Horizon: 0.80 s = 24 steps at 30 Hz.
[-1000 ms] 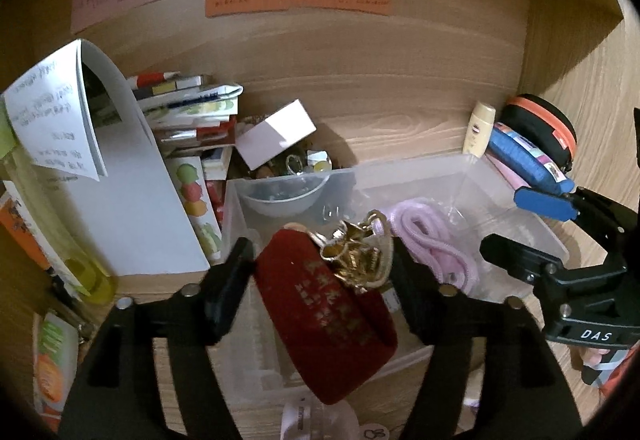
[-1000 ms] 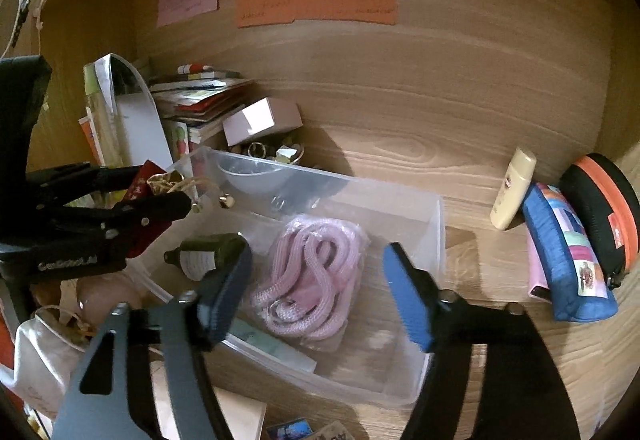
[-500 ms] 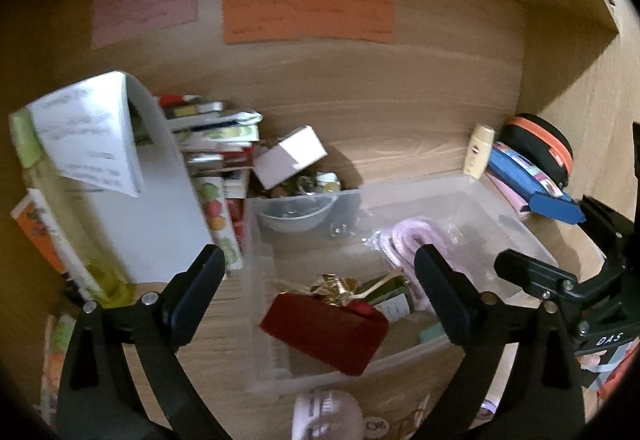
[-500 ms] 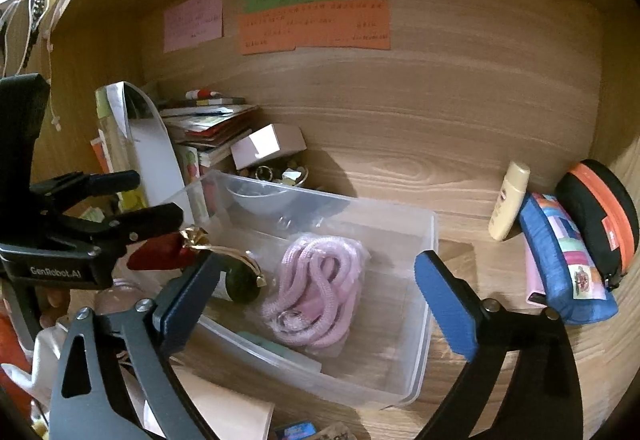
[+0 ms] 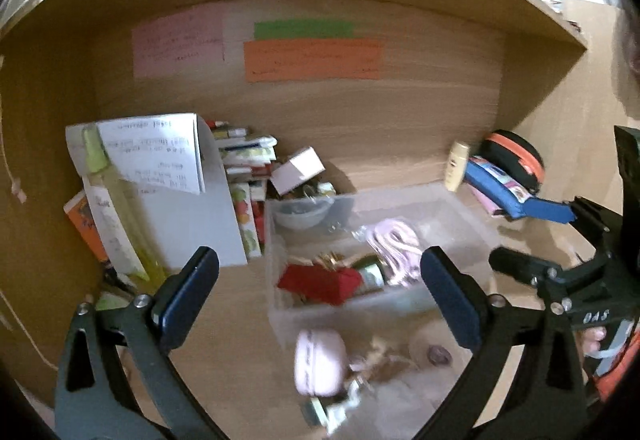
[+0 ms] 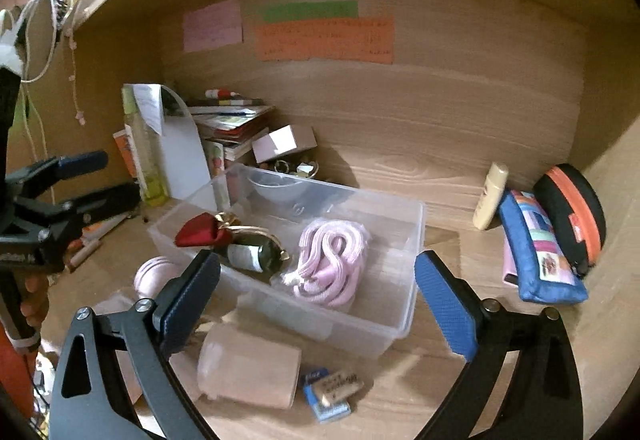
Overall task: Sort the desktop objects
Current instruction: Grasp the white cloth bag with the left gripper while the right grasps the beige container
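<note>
A: Start at the left. What stands there?

B: A leaning white folder (image 6: 182,156) with a sheet of paper folded over its top, a yellow-green bottle (image 6: 146,160) beside it, then a stack of books (image 6: 230,120) against the back wall. A small white box (image 6: 282,142) rests tilted just right of the stack.

A: And the left gripper (image 5: 318,290)?

B: Its jaws are opening, already wide, with nothing between the pads. From the right wrist view it shows at the far left edge, clear of the bin.

A: Where are the task's things?

B: In the clear plastic bin (image 6: 408,240) at the middle of the table (image 6: 460,360). At its left end lies a red pouch (image 6: 202,234) with a gold trinket (image 6: 226,218) on it, touching a dark green bottle (image 6: 252,254) lying on its side. Right of those is a coil of pink cord (image 6: 332,264). A clear bowl (image 6: 276,188) sits just behind the bin's far wall.

A: In front of the bin?

B: A round pink case (image 6: 154,276) near the bin's left corner, a pale cylinder (image 6: 250,374) lying on its side, and a small blue card pack (image 6: 328,392) right of it.

A: The right gripper (image 6: 318,302)?

B: Spread wide and empty, hanging above the bin's near edge.

A: Far right?

B: A cream tube (image 6: 490,196) leaning at the back wall, a blue pencil case (image 6: 536,252), and a black pouch with an orange zip (image 6: 572,212), touching one another.
</note>
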Tool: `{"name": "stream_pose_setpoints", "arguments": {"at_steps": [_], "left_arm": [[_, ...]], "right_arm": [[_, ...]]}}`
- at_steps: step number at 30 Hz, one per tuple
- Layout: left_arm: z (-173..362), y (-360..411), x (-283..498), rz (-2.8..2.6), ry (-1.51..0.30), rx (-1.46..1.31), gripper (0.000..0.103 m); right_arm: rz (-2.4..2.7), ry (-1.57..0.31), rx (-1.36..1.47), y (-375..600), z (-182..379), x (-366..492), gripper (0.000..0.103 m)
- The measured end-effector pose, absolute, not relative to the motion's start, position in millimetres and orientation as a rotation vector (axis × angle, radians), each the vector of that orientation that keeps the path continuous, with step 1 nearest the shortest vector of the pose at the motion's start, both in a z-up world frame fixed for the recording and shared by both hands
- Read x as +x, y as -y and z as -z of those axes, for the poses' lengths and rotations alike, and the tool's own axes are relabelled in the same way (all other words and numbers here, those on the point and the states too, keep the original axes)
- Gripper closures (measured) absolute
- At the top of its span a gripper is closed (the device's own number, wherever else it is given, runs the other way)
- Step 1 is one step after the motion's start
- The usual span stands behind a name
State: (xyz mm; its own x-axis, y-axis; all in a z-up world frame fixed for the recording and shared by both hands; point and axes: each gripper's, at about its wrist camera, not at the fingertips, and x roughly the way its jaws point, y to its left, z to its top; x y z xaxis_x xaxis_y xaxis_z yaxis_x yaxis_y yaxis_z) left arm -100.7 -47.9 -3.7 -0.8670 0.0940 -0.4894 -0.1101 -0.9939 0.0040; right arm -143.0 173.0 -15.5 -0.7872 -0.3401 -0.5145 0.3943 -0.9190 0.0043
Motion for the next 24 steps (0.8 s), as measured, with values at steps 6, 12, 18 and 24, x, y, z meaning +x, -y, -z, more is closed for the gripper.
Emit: {"name": "stream_pose_setpoints", "arguments": {"at_steps": [6, 12, 18, 24], "left_arm": [[29, 40, -74, -2.868, -0.047, -0.861, 0.001], [57, 28, -50, -2.818, -0.061, -0.914, 0.001], [81, 30, -28, -2.784, -0.056, -0.980, 0.001], [98, 30, -22, -2.697, -0.057, -1.043, 0.001]], "right_arm": [[2.650, -0.134, 0.760, -180, 23, -122, 0.005], [2.627, -0.180, 0.792, -169, 42, -107, 0.005], [2.576, -0.176, 0.896, -159, 69, -108, 0.005], [2.564, -0.210, 0.966, -155, 86, -112, 0.005]]}}
